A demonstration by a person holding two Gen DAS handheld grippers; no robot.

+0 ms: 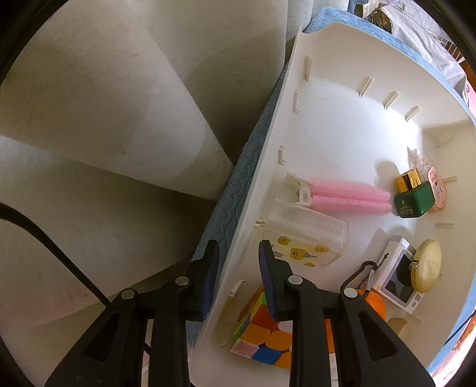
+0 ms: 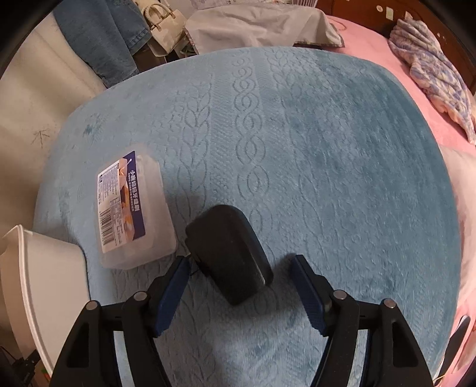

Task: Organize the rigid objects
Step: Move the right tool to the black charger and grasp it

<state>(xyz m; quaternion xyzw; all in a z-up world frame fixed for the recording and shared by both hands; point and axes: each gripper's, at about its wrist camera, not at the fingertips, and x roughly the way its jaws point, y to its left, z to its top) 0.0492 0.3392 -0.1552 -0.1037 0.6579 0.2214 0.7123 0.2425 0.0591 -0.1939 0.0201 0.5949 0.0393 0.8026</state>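
Observation:
In the left wrist view my left gripper [image 1: 238, 277] straddles the near wall of a white bin [image 1: 258, 166], one finger outside and one inside; whether the pads touch the wall is unclear. The bin holds a pink hair roller clip [image 1: 351, 198], a clear box with yellow figures [image 1: 306, 241], a green jar with gold cap [image 1: 413, 196], a colour cube [image 1: 264, 333], a round beige case [image 1: 427, 265] and a small white device [image 1: 398, 285]. In the right wrist view my right gripper [image 2: 241, 282] is open around a black case [image 2: 229, 250] lying on the blue towel [image 2: 327, 148].
A clear plastic box with a blue label [image 2: 131, 208] lies left of the black case. The white bin's corner [image 2: 44, 279] shows at lower left. A pink bedspread [image 2: 401, 74], crumpled cloth [image 2: 434, 68], jeans [image 2: 104, 32] and a handbag [image 2: 163, 26] lie beyond the towel.

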